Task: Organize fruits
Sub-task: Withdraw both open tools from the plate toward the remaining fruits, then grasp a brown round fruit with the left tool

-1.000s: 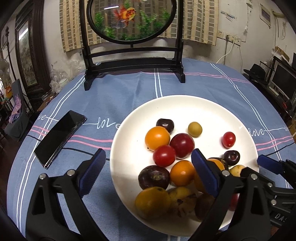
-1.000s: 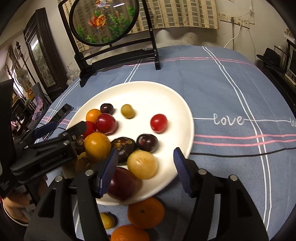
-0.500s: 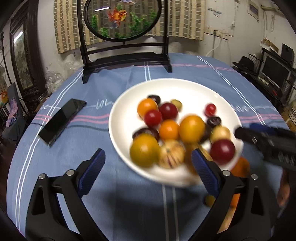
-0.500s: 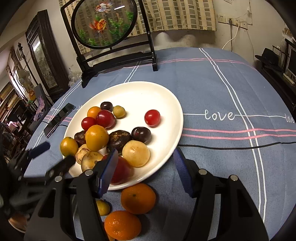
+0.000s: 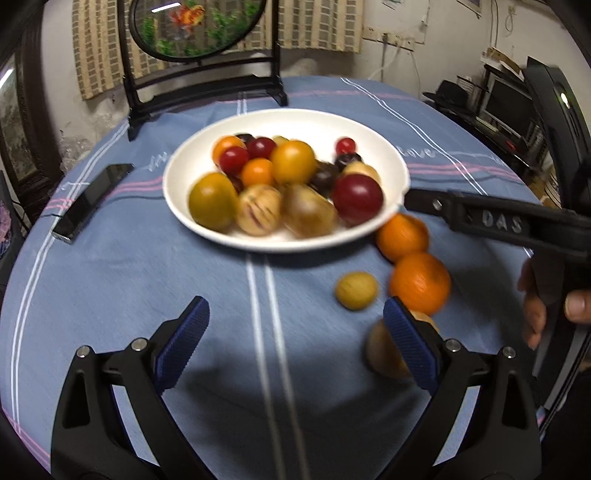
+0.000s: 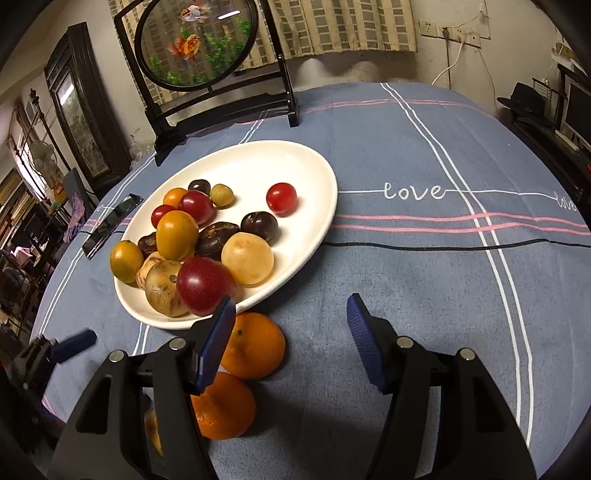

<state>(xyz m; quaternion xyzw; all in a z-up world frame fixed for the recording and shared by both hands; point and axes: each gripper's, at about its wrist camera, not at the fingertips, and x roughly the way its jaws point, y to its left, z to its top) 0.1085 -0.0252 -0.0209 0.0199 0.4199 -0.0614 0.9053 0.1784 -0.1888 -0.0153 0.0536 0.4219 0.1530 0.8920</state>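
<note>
Orange mandarins (image 6: 253, 345) lie loose at lower centre of the frame below the plate (image 6: 317, 206), and my right gripper (image 6: 291, 339), spread and empty, risks nudging one rolling off the cloth.

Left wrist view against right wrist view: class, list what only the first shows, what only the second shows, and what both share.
Only the left wrist view: a small yellow fruit lying alone on the cloth, and a person's hand.

Only the right wrist view: the word "love" clearly readable on the cloth, and a wall socket.

Both: the white plate of mixed fruit, two oranges off the plate, the phone, the goldfish screen.
</note>
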